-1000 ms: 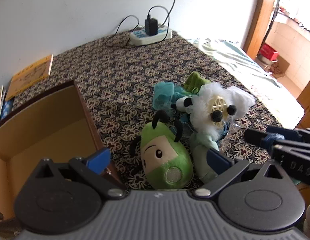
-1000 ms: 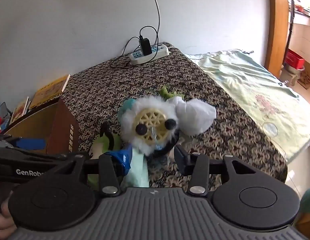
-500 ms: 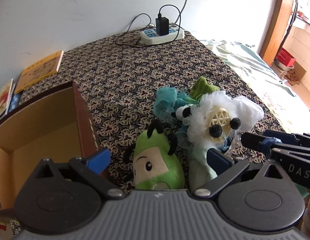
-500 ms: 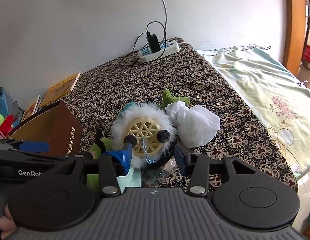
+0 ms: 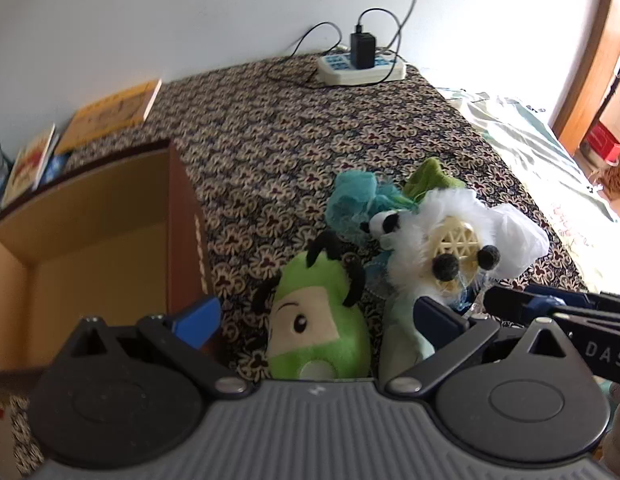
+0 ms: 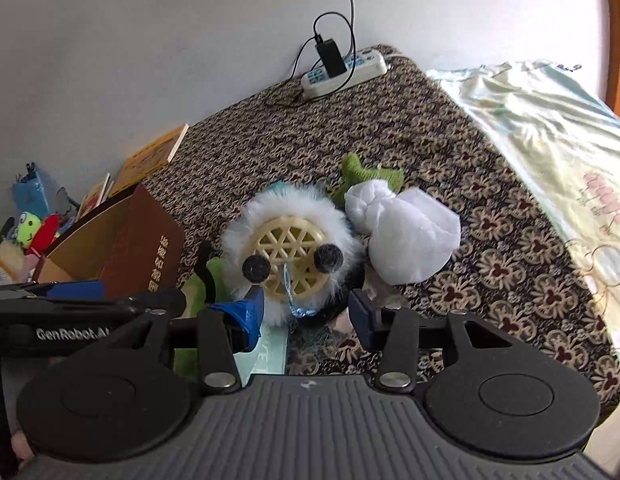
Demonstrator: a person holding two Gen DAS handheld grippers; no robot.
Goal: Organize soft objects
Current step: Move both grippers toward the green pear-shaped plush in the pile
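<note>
A pile of soft toys lies on the patterned tablecloth (image 5: 278, 152). A green plush with black antennae (image 5: 318, 320) lies between the open fingers of my left gripper (image 5: 316, 322). A white fluffy toy with a cream lattice face (image 6: 290, 256) sits just beyond my right gripper (image 6: 306, 314), which is open around its lower edge. A white cloth bundle (image 6: 410, 236), a teal puff (image 5: 350, 200) and a green cloth piece (image 6: 366, 176) lie beside it. An open brown cardboard box (image 5: 90, 248) stands to the left.
A power strip with a plugged charger (image 5: 362, 64) sits at the far table edge by the wall. Books (image 5: 110, 116) lie at the far left. A bed with a pale sheet (image 6: 550, 152) runs along the right. More toys (image 6: 34, 232) sit beyond the box.
Both grippers have drawn back and risen a little from the pile. The toys show smaller and farther off. Both stay open.
</note>
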